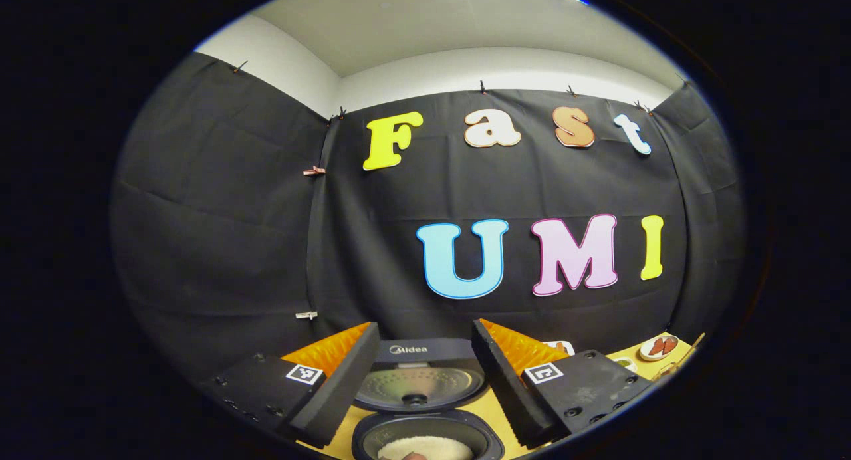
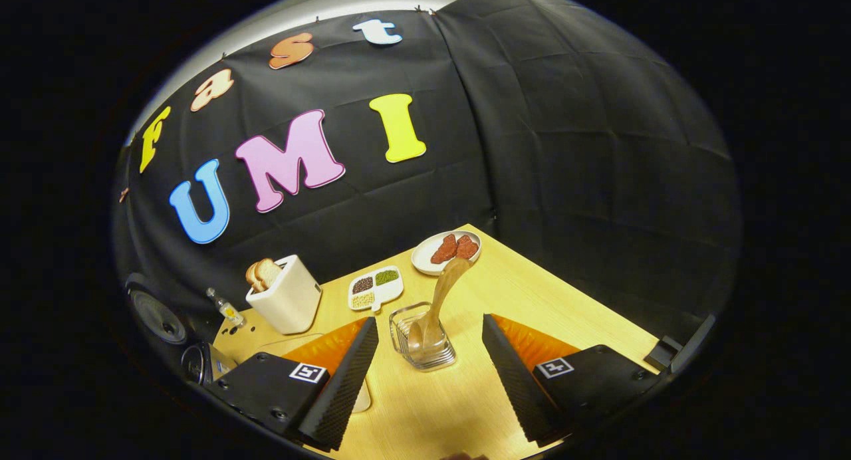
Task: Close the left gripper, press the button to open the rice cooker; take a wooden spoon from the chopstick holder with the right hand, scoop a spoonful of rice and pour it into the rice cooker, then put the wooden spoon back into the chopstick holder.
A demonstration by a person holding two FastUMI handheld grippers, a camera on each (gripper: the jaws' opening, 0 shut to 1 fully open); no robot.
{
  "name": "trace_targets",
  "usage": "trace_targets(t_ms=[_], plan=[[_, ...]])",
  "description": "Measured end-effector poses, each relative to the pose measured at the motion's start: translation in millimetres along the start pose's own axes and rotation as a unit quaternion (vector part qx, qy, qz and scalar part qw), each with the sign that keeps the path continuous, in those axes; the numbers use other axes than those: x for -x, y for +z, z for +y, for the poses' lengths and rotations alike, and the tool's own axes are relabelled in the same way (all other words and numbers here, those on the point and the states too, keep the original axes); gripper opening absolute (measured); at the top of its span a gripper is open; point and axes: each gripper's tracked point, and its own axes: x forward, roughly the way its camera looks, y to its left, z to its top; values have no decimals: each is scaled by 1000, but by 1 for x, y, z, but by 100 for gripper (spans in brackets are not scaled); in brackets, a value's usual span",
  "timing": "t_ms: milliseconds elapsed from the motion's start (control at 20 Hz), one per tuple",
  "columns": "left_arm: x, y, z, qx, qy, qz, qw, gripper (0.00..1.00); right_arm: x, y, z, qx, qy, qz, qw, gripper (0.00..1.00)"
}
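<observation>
Both jaws gape, wooden spoon [image 2: 439, 300] centred beyond.

The right gripper [image 2: 425, 370] hung with its two fingers spread wide above the yellow table [image 2: 532, 294], gripping nothing. Just beyond the fingertips, in line with the gap between them, stood the clear chopstick holder [image 2: 421, 345]. The wooden spoon [image 2: 440, 300] stood in it, bowl down, handle leaning away to the right. Farther off lay a divided dish of grains [image 2: 375, 288] and a plate of reddish food [image 2: 444, 250]. Beyond the left finger stood a white toaster [image 2: 284, 302] with bread in it.
</observation>
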Motion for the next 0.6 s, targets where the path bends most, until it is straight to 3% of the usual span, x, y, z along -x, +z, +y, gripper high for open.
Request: trace_targets(t_ms=[350, 600], plan=[[-62, -34, 8, 5, -7, 16, 1000, 94, 67, -6, 40, 62, 28, -22, 997, 98], [-63, -53, 8, -26, -4, 62, 998, 97, 89, -15, 67, 84, 59, -19, 995, 98]])
